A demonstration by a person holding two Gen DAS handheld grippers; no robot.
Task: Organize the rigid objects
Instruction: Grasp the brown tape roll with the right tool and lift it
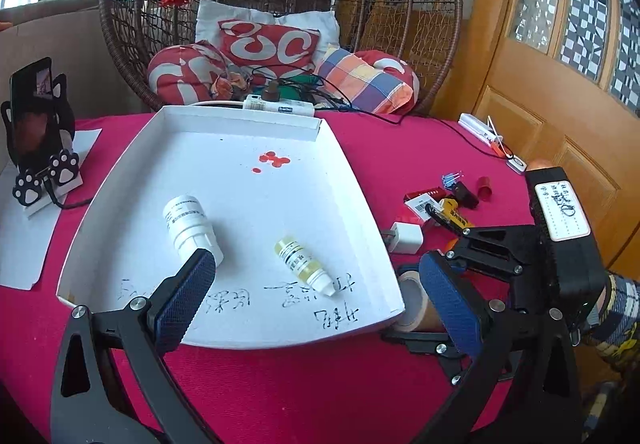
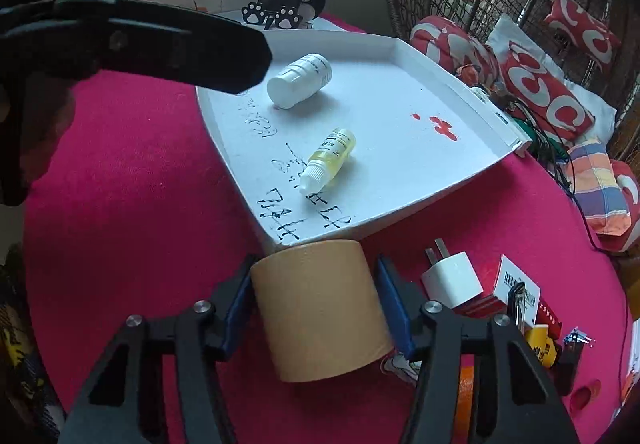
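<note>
A white tray (image 1: pixel 352 180) with handwriting lies on the pink cloth; it also shows in the right wrist view (image 2: pixel 400 204). In it lie a white bottle (image 1: pixel 188 224) (image 2: pixel 300 80) and a small yellow dropper bottle (image 1: pixel 304 260) (image 2: pixel 330 158). My right gripper (image 2: pixel 316 296) is shut on a tan tape roll (image 2: pixel 320 308), held just outside the tray's near right corner; the roll shows in the left wrist view (image 1: pixel 414 302). My left gripper (image 1: pixel 316 296) is open and empty, hovering over the tray's front edge.
A white charger plug (image 2: pixel 452 280) (image 1: pixel 406 238), red boxes (image 2: pixel 516 292), a yellow item (image 2: pixel 542 344) and small parts lie right of the tray. A phone on a cat stand (image 1: pixel 36 132) stands at left. A wicker chair with cushions (image 1: pixel 276 44) is behind.
</note>
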